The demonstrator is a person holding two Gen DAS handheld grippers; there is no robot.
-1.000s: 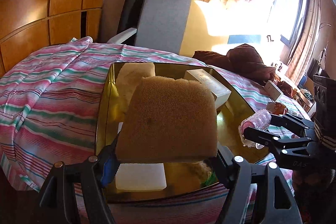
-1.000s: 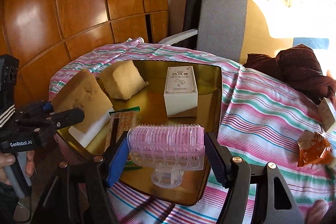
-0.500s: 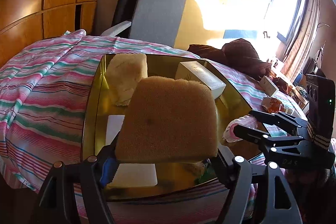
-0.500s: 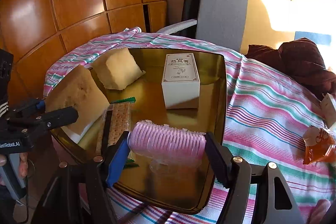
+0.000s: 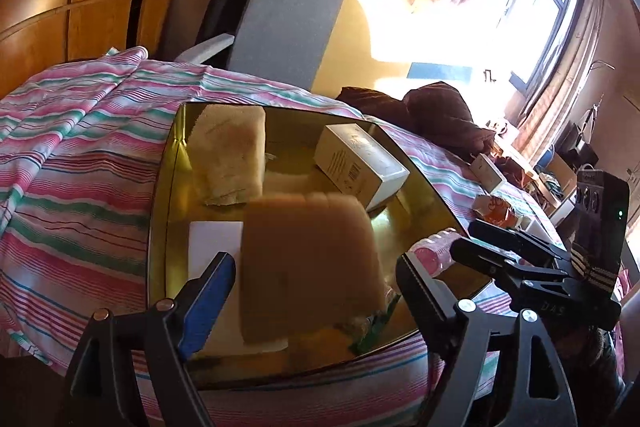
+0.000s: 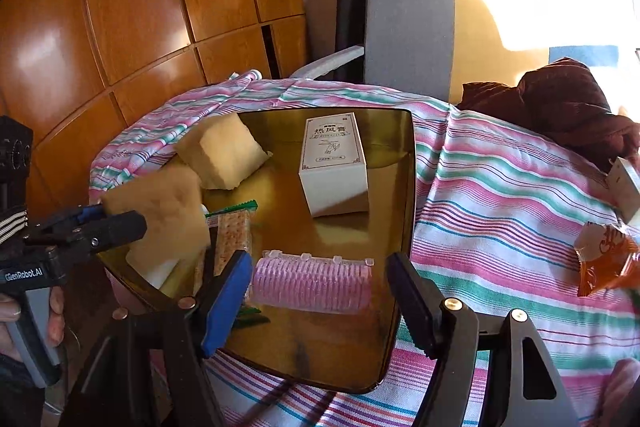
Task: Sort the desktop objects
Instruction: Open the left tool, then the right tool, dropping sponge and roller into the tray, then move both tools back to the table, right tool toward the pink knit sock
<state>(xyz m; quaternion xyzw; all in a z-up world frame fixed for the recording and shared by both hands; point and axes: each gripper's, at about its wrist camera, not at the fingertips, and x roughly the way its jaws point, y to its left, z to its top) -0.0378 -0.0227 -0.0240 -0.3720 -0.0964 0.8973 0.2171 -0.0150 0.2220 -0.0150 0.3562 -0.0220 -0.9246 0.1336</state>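
Note:
A gold tray [image 5: 420,183] [image 6: 404,187] sits on a striped cloth. In the left wrist view my left gripper [image 5: 316,291] stands open around a tan sponge [image 5: 308,259], which is blurred and lies over a white block [image 5: 212,247]. In the right wrist view my right gripper [image 6: 318,295] is open, and a pink hair roller [image 6: 310,283] lies on the tray between its fingers. The sponge [image 6: 164,215] shows at the tray's left edge beside the left gripper [image 6: 116,223]. A second sponge [image 5: 230,155] [image 6: 224,155] and a white box [image 5: 360,163] [image 6: 334,163] lie further back.
A cracker packet [image 6: 232,239] lies on the tray left of the roller. An orange snack bag [image 6: 604,259] and a small box [image 6: 626,187] lie on the cloth to the right. A grey chair [image 6: 408,31] and dark cloth [image 6: 560,99] stand behind.
Both grippers opened. The sponge dropped from the left gripper onto the tray. The pink roller left the right gripper and now lies on the tray.

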